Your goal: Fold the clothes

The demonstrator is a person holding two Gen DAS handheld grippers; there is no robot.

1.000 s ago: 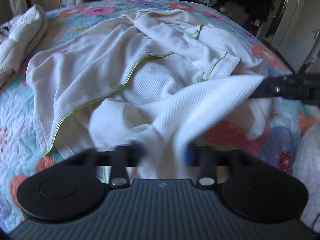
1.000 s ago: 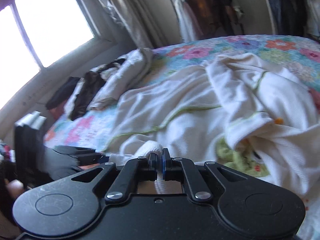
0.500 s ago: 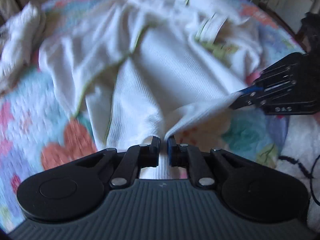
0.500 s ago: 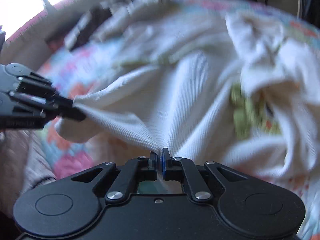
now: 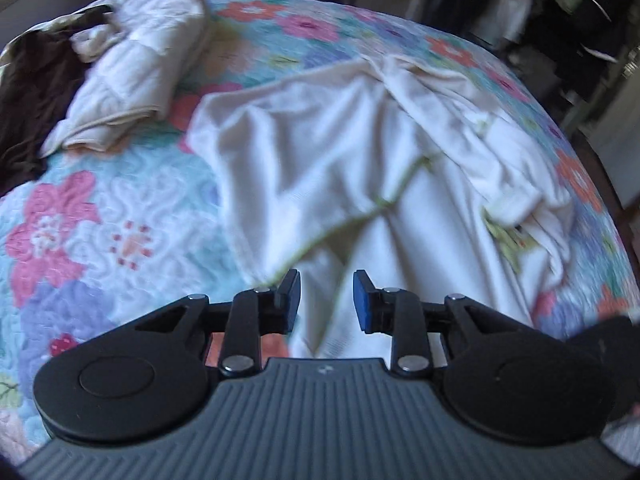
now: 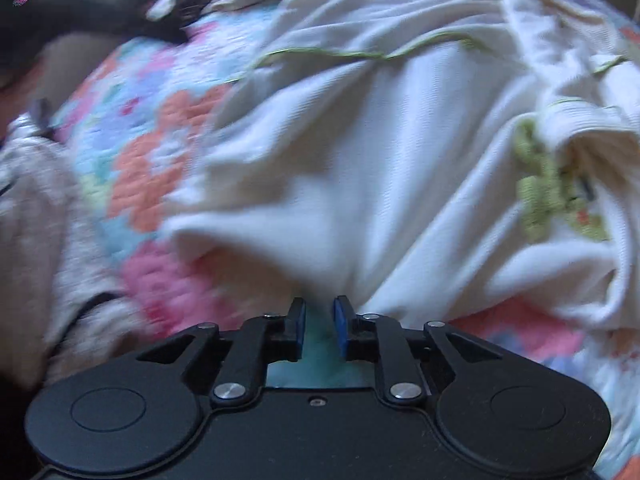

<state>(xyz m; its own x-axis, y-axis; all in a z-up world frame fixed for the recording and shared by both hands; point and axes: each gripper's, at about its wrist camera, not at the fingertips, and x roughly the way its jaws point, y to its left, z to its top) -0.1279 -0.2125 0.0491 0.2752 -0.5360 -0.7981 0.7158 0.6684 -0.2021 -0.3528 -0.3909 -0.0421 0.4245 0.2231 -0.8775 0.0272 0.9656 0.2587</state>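
Bed: floral quilt covers the whole surface and serves as the flat base for folding; its pink, orange and blue flowers show around every edge of the clothing.

White shirt: the task's garment, a cream knit top with lime-green piping, lies spread across the middle of the bed, near hem towards both cameras, collar end farther off. It looks pulled roughly lengthwise so the body lies flatter, though deep wrinkles run through it and the far right side is bunched.

Folded pile: pale garments stacked at the far left of the bed, well apart from the shirt, likely finished pieces set aside. A dark brown garment lies just beside them at the bed's edge.

Green patch: a lime crocheted or embroidered detail on the shirt's right side, half tucked under a turned-over flap, so that part probably needs smoothing before any fold.

Left gripper: jaws spread wide with nothing between them, poised just above the near hem; the piping line runs under the gap.

Right gripper: jaws parted by a narrower gap, holding nothing, with quilt visible between the pads and the shirt's near edge just ahead.

Stage: judged early, with the shirt laid out and no fold made yet.
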